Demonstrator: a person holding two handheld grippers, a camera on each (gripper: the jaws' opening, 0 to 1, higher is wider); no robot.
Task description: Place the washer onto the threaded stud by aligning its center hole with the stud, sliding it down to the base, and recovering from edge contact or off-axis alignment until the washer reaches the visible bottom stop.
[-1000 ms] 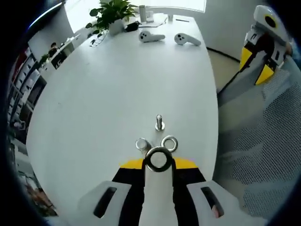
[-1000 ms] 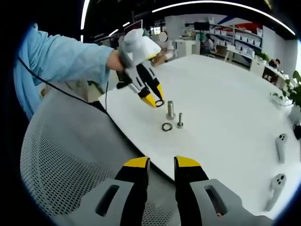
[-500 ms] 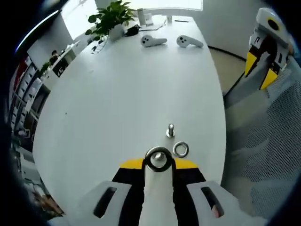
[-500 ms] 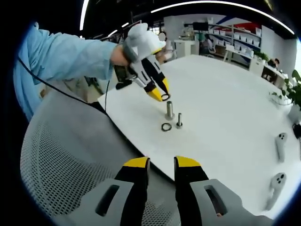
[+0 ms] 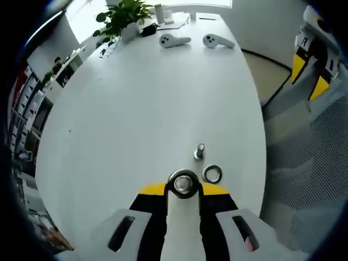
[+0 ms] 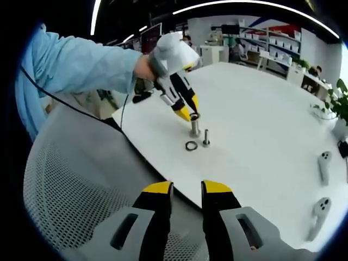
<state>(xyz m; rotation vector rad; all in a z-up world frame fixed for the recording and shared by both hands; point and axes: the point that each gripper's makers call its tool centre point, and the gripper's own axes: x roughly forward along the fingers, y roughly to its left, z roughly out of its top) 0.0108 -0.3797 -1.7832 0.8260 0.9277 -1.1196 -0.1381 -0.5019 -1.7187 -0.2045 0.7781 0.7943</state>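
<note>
My left gripper is shut on a steel washer, held flat at its tips. Grey metal shows through the washer's hole. In the right gripper view the left gripper holds that washer right at the top of the upright threaded stud on the white table. A smaller bolt and a loose washer lie beside the stud. My right gripper hovers off the table's edge, open, with nothing between its fingers; in the left gripper view the right gripper appears at the upper right.
Two white controllers and a potted plant sit at the table's far end. A mesh chair stands below the near table edge. A person's blue sleeve reaches in behind the left gripper.
The left gripper has carried the washer sideways from beside the stud to right over its top. The right gripper has stayed where it was.
</note>
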